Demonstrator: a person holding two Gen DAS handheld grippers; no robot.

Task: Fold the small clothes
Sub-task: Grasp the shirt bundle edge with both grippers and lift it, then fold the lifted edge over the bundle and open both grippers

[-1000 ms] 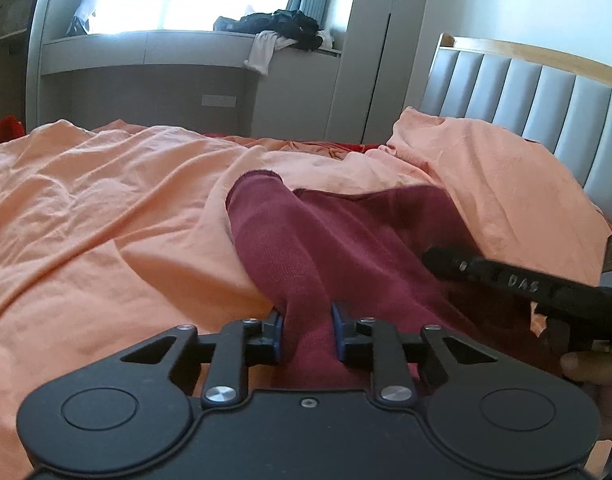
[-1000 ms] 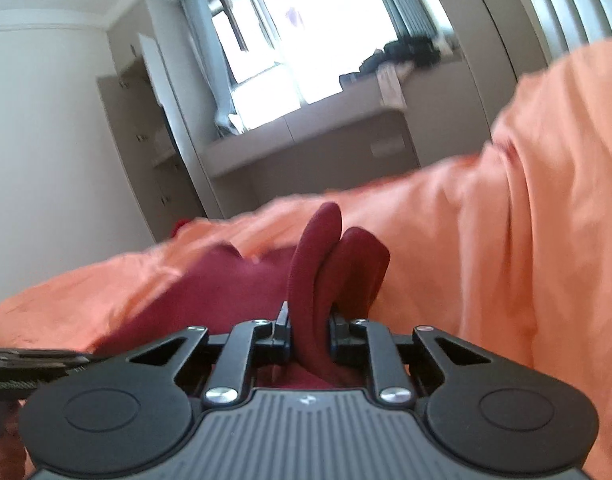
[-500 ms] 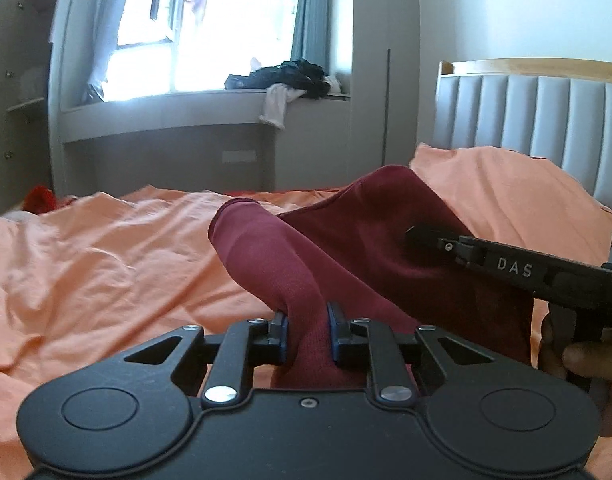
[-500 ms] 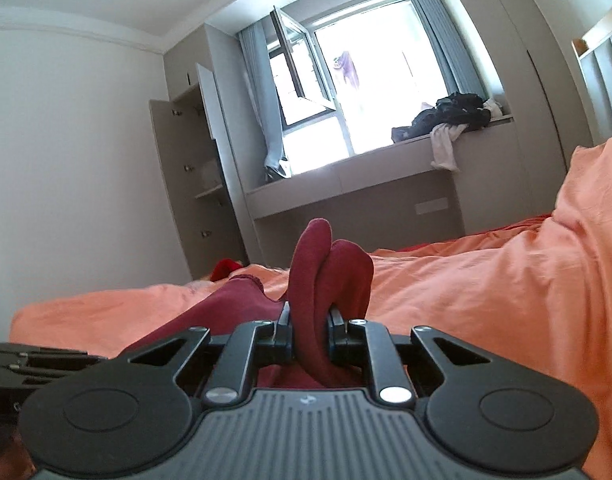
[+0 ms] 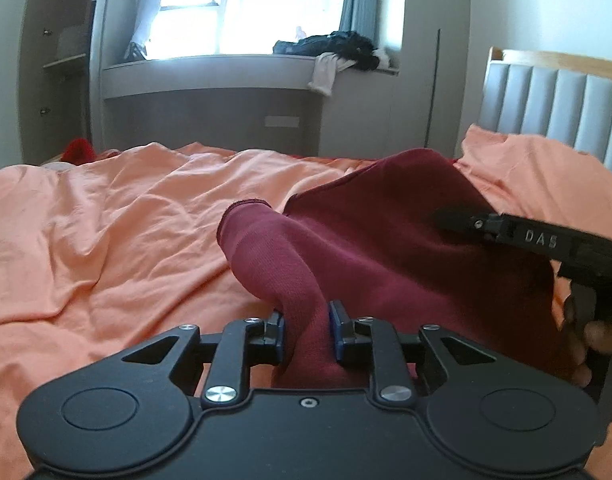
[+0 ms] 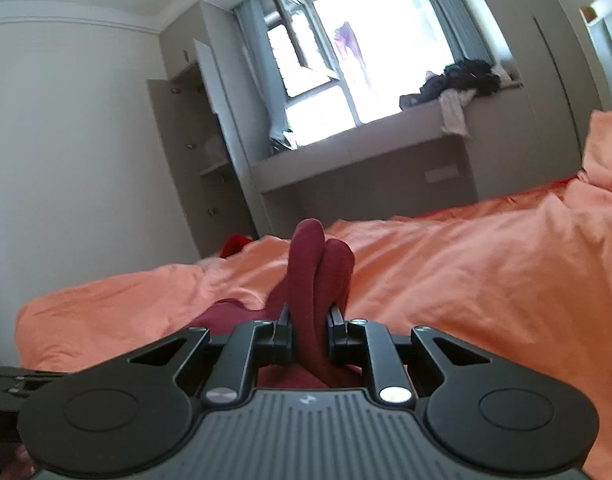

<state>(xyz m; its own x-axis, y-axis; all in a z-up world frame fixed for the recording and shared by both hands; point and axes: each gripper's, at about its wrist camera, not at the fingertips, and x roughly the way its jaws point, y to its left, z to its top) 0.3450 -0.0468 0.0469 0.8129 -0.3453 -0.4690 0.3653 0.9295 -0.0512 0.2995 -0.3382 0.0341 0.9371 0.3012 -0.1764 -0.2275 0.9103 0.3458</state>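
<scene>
1. The left claw (image 5: 306, 330) pinches a bunched edge of the maroon garment (image 5: 405, 248), held low over the bed (image 5: 106, 240).
2. The right claw (image 6: 309, 334) (tilted slightly upward) clamps a doubled fold of the same garment, raised above the orange bedding.

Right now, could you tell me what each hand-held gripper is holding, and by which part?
Both hold the maroon garment: left hand-held gripper pinches a bunched edge, right hand-held gripper a doubled fold.

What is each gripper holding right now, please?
Left gripper: closed on a bunched fold of the maroon garment.
Right gripper: closed on another fold of the maroon garment.
</scene>
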